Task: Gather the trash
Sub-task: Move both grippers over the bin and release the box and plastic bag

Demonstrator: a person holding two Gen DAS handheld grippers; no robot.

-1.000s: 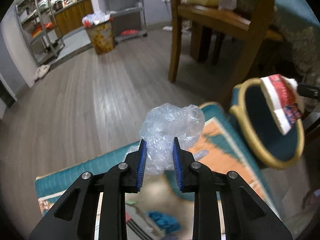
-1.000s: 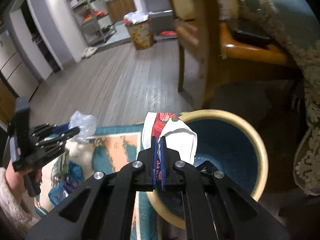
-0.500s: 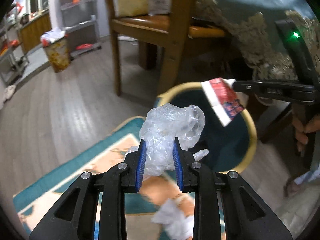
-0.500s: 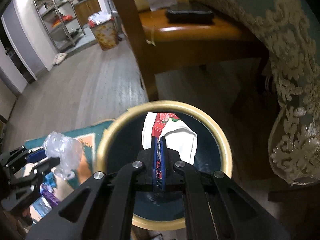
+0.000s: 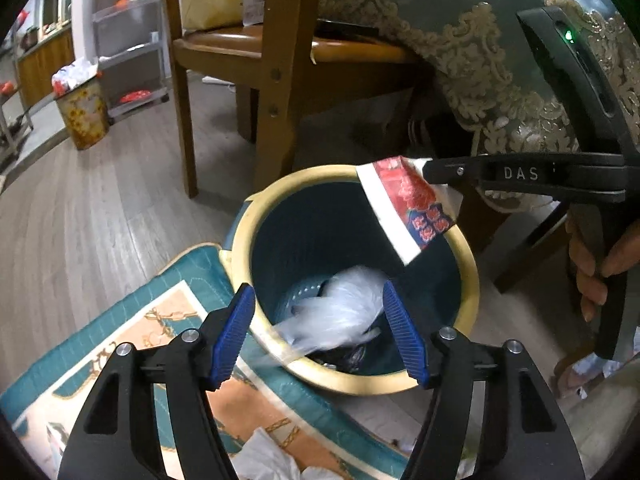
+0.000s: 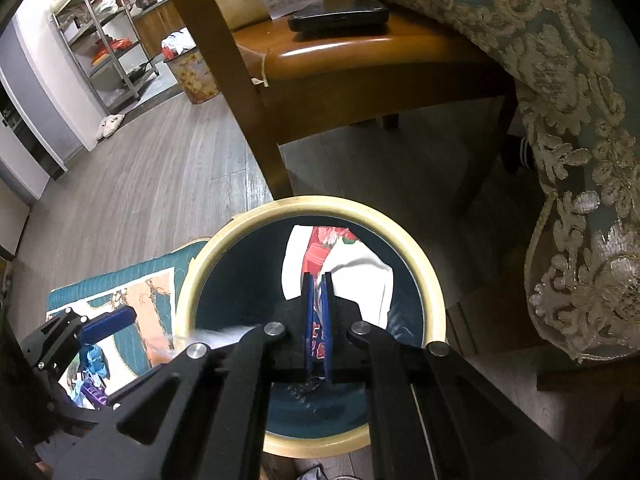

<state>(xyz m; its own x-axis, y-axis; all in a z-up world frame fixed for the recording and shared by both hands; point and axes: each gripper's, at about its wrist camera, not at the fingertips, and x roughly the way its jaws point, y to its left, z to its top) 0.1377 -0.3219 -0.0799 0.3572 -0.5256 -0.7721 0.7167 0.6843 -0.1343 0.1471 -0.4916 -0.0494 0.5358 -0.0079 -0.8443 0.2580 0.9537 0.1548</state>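
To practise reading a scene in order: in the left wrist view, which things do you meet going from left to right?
Patterned bin → chair leg → teal bin → right gripper → hand.

Grey wood-plank floor (image 5: 80, 208) runs to white walls (image 6: 44, 40). A brown wooden chair (image 6: 360, 64) stands beside a teal tablecloth with cream lace trim (image 6: 580, 160). Steel wire shelving (image 6: 108, 48) lines the far wall, and a teal-and-orange patterned rug (image 5: 132, 320) covers the floor.
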